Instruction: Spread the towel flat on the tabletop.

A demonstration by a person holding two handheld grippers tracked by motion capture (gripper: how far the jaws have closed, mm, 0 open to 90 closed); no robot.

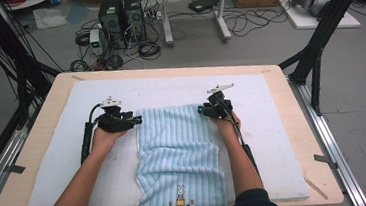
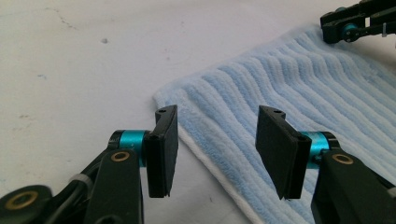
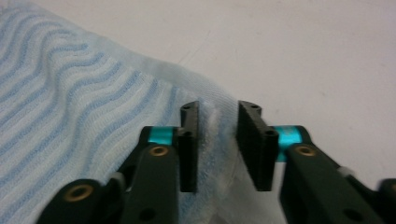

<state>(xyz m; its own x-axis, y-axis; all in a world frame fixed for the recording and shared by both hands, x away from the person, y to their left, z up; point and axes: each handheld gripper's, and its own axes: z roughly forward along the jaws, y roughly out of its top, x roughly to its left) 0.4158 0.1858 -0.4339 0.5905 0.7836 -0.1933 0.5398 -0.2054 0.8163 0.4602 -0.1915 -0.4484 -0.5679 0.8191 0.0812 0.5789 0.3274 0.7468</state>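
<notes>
A light blue ribbed towel (image 1: 177, 148) lies folded on the white mat (image 1: 273, 125), its near end with a small rabbit picture (image 1: 180, 193) hanging over the table's front edge. My left gripper (image 1: 135, 121) sits at the towel's far left corner. In the left gripper view it (image 2: 215, 149) stands open, low over the towel's (image 2: 303, 84) edge, pads clear of the cloth. My right gripper (image 1: 202, 110) is at the far right corner. In the right gripper view its (image 3: 218, 144) jaws stand narrow, with a bunched ridge of the towel's (image 3: 70, 93) edge pinched between the pads.
The mat covers most of the wooden table (image 1: 291, 98), with bare mat on both sides of the towel and behind it. The right gripper (image 2: 355, 21) shows far off in the left gripper view. Black frame posts, computers and cables stand on the floor beyond.
</notes>
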